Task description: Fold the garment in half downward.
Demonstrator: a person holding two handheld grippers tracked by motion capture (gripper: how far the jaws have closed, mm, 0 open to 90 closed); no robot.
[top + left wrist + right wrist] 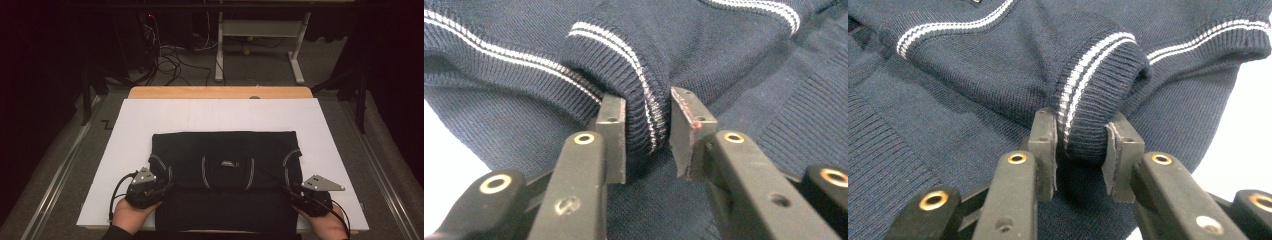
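A dark navy knit sweater (pixel 222 150) with white stripes lies folded on the white board (pixel 200 115). My left gripper (pixel 167 185) is at its near left corner and my right gripper (pixel 289 189) at its near right corner. In the left gripper view, a ribbed striped cuff (pixel 644 100) sits between the jaws of the left gripper (pixel 648 130). It touches the left pad, and a thin gap shows at the right pad. In the right gripper view, the other cuff (pixel 1098 90) fills the space between the jaws of the right gripper (pixel 1080 150), with both pads against it.
The board rests on a wooden table (pixel 220 92) and bare white margins run around the sweater. Beyond the table are a grey carpet, loose cables (pixel 170 60) and a white desk frame (pixel 260 30). Metal rails run along both sides.
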